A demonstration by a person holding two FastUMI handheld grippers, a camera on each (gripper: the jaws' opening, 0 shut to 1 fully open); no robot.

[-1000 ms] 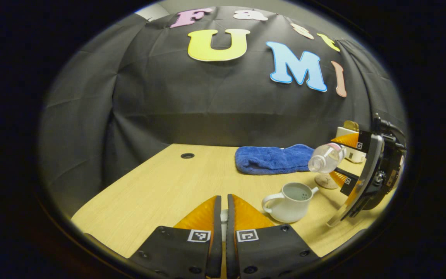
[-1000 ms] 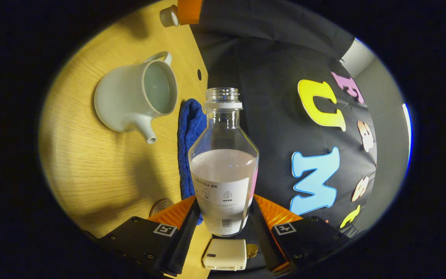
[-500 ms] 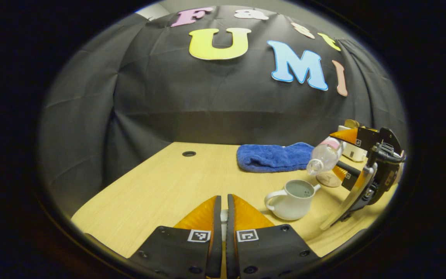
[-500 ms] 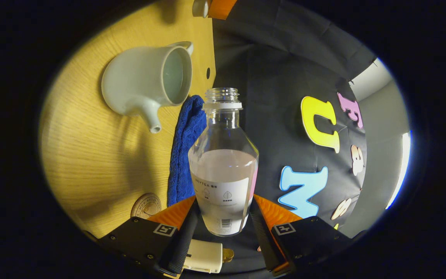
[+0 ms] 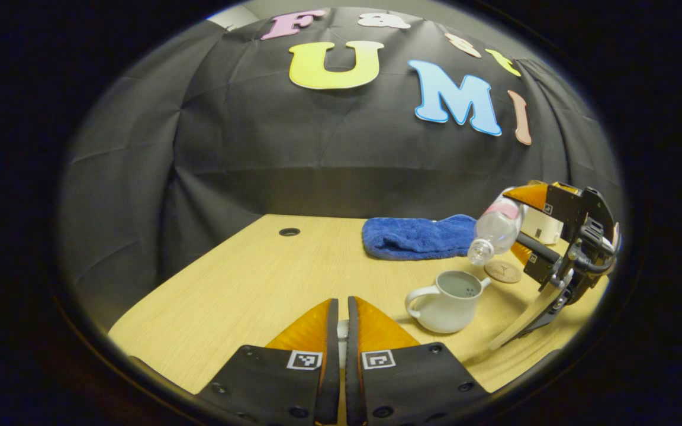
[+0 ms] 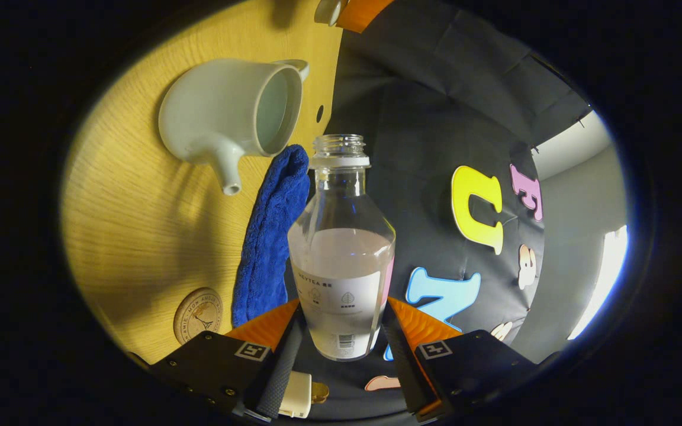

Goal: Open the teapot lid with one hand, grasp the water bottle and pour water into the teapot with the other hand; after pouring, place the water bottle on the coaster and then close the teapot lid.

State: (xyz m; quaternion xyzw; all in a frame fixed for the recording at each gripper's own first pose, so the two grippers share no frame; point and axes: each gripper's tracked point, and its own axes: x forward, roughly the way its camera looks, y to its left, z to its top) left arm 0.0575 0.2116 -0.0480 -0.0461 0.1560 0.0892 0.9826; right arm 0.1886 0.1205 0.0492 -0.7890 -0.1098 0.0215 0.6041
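Observation:
The white teapot [image 5: 447,302] stands lidless on the wooden table [image 5: 246,284], right of my left gripper [image 5: 341,303]. That gripper is shut on the small white teapot lid [image 5: 343,331], held low near the front edge. My right gripper [image 5: 520,225] is shut on the clear water bottle [image 5: 496,228], which is tilted with its open mouth down, just above the teapot's rim. In the right gripper view the bottle [image 6: 341,254] stands between the fingers of my right gripper [image 6: 342,305], with the teapot [image 6: 228,118] at upper left. I see no stream of water.
A round coaster [image 5: 502,271] lies behind the teapot; in the right gripper view the coaster [image 6: 199,313] is at lower left. A blue towel [image 5: 418,236] lies at the back. A white box [image 5: 542,228] sits at the far right. A cable hole [image 5: 289,232] marks the table's back left.
My right gripper has rolled further and tipped the bottle's mouth lower toward the teapot opening. The left gripper and the lid have stayed still.

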